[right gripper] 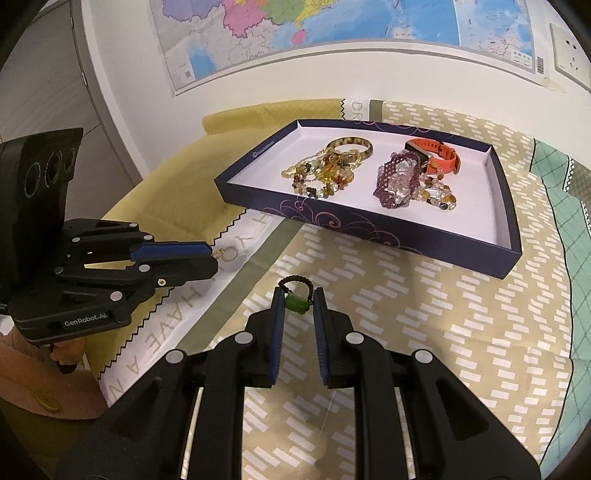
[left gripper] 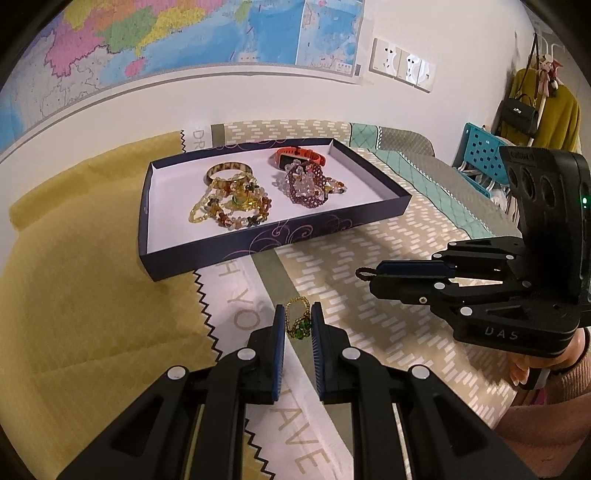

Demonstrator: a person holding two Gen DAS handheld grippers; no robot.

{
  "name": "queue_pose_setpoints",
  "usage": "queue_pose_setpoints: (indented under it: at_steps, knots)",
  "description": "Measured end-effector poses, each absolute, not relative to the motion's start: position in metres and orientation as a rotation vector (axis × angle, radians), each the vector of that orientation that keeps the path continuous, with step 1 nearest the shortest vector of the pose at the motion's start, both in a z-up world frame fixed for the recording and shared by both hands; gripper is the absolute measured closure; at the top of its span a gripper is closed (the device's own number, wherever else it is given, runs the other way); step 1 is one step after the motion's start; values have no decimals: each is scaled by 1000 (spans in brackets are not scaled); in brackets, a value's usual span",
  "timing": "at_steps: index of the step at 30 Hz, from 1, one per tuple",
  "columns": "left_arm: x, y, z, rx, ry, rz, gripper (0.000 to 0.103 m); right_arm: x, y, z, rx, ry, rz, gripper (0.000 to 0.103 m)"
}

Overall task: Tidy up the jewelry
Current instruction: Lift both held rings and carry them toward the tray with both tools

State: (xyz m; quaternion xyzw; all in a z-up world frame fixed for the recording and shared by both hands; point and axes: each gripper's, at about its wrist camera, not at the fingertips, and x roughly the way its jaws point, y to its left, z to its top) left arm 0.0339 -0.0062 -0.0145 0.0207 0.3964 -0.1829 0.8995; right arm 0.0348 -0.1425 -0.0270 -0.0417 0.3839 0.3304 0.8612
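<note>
Both grippers hang above the patterned bedspread [left gripper: 369,258], each gripping a small piece. The left gripper [left gripper: 298,325] has its jaws clamped on a green-and-gold beaded bracelet [left gripper: 297,322]; the right gripper [right gripper: 298,304] is clamped on a dark cord bracelet with a green bead [right gripper: 297,295]. The dark box lid [left gripper: 207,254], at about eleven o'clock from the left gripper, holds a bangle [left gripper: 229,171], an orange watch [left gripper: 301,155] and heaps of beaded bracelets [left gripper: 231,206].

Both wrist cams downward, tray [left gripper: 280,236] shared

White wall [left gripper: 258,96] with map [left gripper: 184,33]; sockets [left gripper: 402,64]; patterned bedspread [right gripper: 443,332]; blue chair [left gripper: 480,155]
</note>
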Motion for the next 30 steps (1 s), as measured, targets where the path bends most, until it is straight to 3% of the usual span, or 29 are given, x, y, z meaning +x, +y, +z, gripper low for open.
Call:
queue_pose_setpoints:
  at_steps: [30]
  knots:
    - [40, -4, 2, 13, 779, -383, 91, 42, -160, -14, -36, 758, 666, 87]
